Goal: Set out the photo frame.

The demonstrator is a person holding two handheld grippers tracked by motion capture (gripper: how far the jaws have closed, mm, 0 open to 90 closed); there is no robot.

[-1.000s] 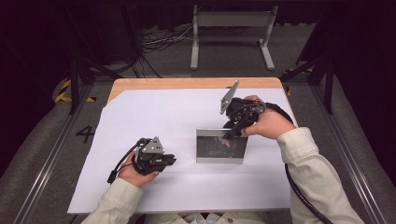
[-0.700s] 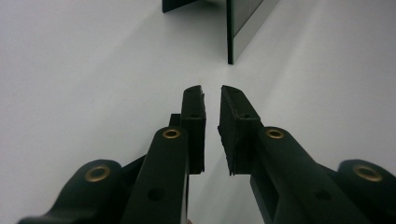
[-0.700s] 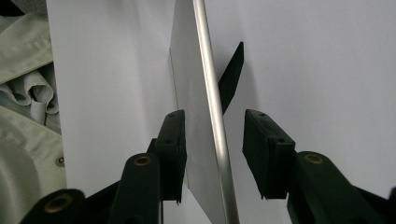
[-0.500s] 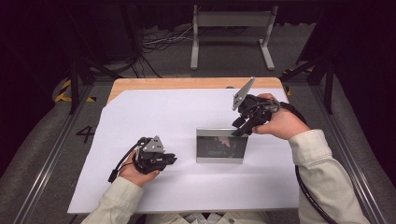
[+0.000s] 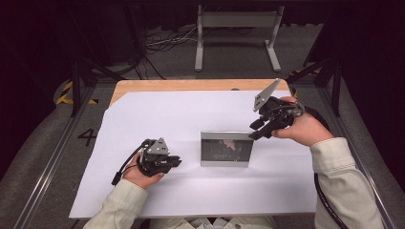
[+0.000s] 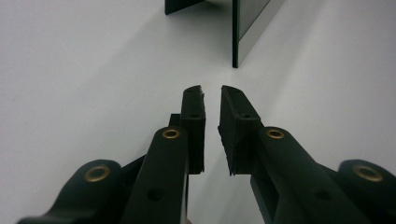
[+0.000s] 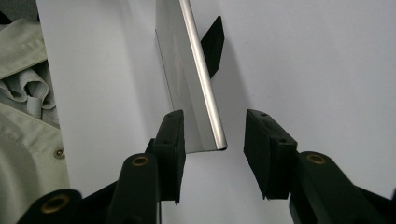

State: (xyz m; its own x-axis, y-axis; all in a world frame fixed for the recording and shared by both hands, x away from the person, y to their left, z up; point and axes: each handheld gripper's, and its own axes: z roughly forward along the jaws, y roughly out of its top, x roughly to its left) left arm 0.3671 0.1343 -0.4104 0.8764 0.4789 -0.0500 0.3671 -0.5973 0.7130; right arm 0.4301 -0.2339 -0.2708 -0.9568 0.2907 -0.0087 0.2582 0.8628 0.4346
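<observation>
brushed silver metal frames the small picture frame [image 5: 226, 149] standing upright near the middle of the high view, on the white sheet [image 5: 143, 119] that covers the table, propped by a dark stand at its back. the right gripper [image 5: 257, 129] hangs just off the frame's upper right corner, not touching it; in the right gripper view its jaws stand apart with the frame's silver edge [image 7: 205, 84] running up between them, nothing pinched. the left gripper [image 5: 174, 162] rests on the sheet at lower left of the frame, jaws a narrow gap apart and empty, the frame's end [image 6: 243, 32] ahead of them. it looks to me like the frame has been stood up and let go; next i'd expect a clean pull away without knocking it over.
</observation>
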